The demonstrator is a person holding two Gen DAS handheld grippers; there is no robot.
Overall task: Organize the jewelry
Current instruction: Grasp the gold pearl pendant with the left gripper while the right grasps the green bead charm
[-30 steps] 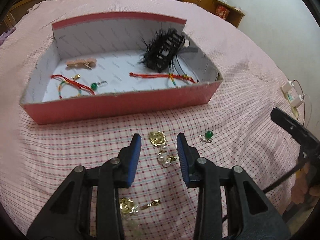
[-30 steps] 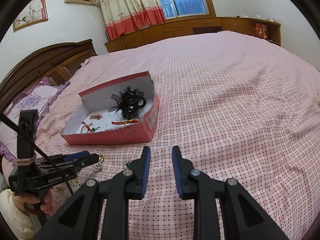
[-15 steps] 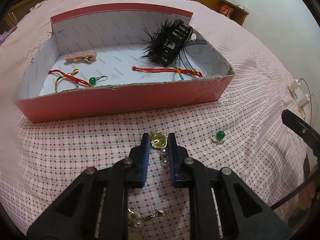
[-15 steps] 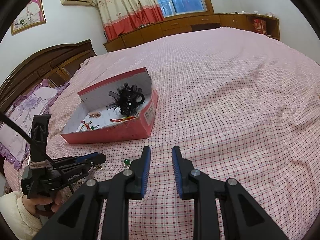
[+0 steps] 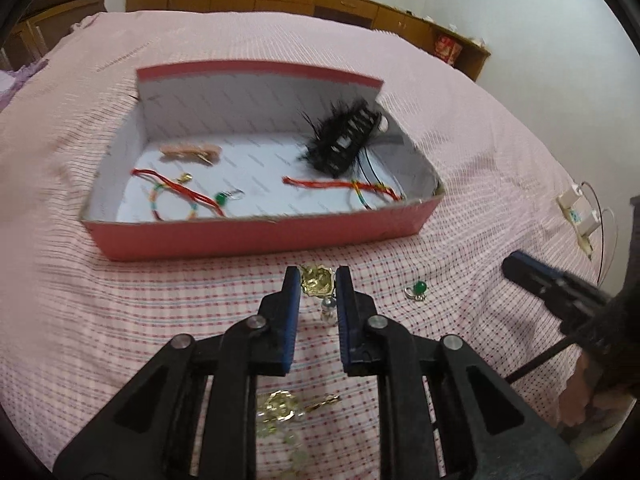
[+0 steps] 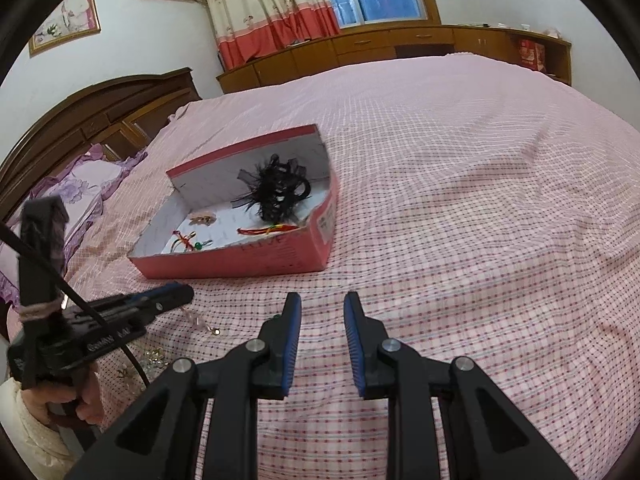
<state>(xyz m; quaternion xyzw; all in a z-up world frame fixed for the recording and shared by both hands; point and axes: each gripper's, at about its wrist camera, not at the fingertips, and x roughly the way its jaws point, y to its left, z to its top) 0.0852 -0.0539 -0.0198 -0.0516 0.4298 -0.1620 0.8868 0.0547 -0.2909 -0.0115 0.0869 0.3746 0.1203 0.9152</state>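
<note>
The step in hand looks like carrying one loose piece from the bedspread to the box. The left gripper [image 5: 318, 280] is clenched on a gold earring [image 5: 317, 283], whose gold plate sits between the blue pads at the fingertips while a pearly drop hangs below them; from the right wrist view the dangling part swings clear of the checked bedspread [image 6: 460, 200], so the piece seems lifted rather than resting. Nearest the left camera, under the gripper's frame, a second gold earring [image 5: 280, 406] lies on the cloth, blurred; just right of the held piece sits a green-stone earring [image 5: 417, 291], apart from the fingers and untouched. The right gripper [image 6: 322, 312] hovers over bare cloth with its pads parted and nothing between them. Beyond the held earring stands the red box [image 5: 260, 236], its near wall just ahead of the fingertips; inside lie red cord bracelets [image 5: 180, 192], a matching green earring [image 5: 222, 199], a pink hair clip [image 5: 190, 152] and, at the far right corner, a black feathered clip [image 5: 340, 144]. The next move probably calls for raising the earring over that near wall and releasing it onto the open white floor at mid-box; the hanging drop may catch the cardboard edge if the pass is low.
</note>
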